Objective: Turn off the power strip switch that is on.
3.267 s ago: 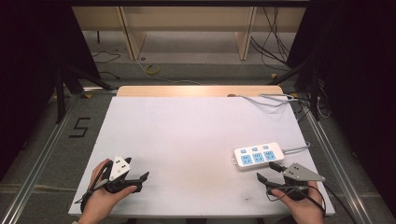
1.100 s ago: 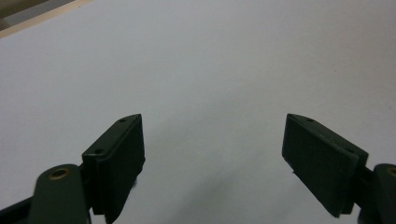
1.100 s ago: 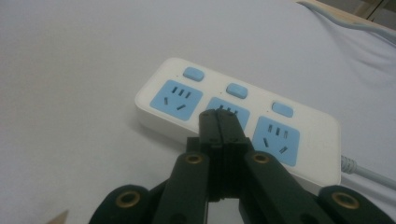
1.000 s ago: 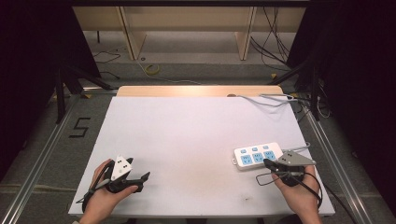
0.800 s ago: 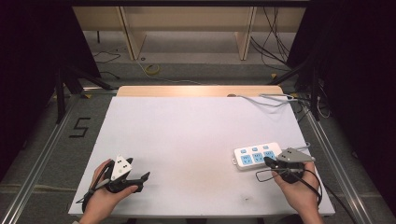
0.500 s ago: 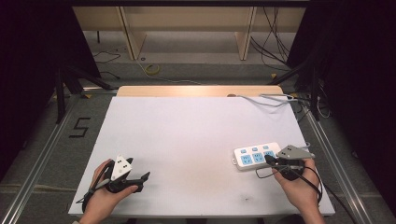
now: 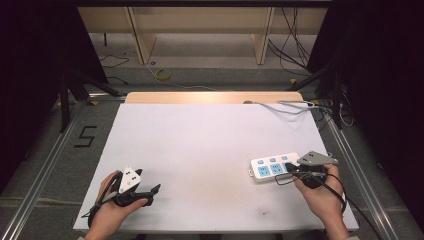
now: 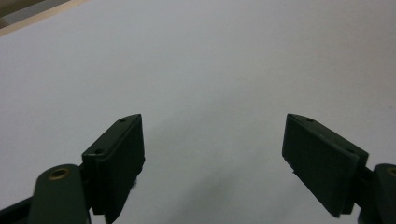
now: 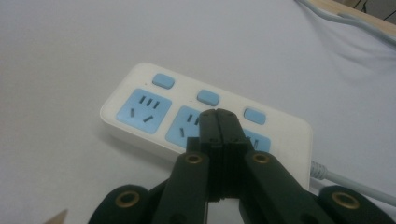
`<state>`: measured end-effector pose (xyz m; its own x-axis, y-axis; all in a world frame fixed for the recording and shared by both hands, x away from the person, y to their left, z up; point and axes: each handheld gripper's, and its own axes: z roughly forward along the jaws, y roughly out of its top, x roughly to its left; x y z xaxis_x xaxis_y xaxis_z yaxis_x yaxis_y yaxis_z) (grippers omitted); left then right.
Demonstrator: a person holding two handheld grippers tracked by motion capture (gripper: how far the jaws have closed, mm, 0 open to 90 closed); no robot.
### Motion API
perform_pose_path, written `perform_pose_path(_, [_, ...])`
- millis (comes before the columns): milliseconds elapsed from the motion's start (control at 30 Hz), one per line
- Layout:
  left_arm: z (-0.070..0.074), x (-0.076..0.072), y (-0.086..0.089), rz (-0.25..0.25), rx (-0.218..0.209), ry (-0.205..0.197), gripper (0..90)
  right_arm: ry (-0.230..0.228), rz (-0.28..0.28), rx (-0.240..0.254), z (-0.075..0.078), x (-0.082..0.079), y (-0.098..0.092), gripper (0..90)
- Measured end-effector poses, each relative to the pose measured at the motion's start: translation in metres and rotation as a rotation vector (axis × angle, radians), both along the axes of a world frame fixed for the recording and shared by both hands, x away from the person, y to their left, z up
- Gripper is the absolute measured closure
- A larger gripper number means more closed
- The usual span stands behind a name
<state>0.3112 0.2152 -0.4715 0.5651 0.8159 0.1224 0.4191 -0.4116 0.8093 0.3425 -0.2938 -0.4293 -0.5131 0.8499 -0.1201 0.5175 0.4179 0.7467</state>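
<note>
Power strip (image 7: 274, 167) sits near the worktop's (image 7: 210, 145) right edge. Right tool (image 9: 217, 117) pressed together, tip over its middle switch (probably pokes, not grabs). Left tool (image 8: 212, 154) apart, idle. Strip: rigid, light, slides easily; grip across long sides.

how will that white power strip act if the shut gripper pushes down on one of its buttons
The power strip lies flat and low on the table, so it probably won't tip. Its hard shell looks stiff. Its cord is floppy and may drag if the right hand-held gripper shoves sideways.
</note>
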Motion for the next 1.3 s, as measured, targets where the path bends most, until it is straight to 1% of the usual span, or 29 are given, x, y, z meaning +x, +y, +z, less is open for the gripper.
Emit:
perform_pose_path(133, [0.0,0.0,0.0,0.001,-0.002,-0.001,20.8,0.003,-0.009,0.001,0.001,0.002,-0.002,90.0])
perform_pose_path(1300, [0.0,0.001,0.0,0.001,-0.002,0.0,20.8,0.045,-0.035,-0.006,0.008,0.022,-0.009,90.0])
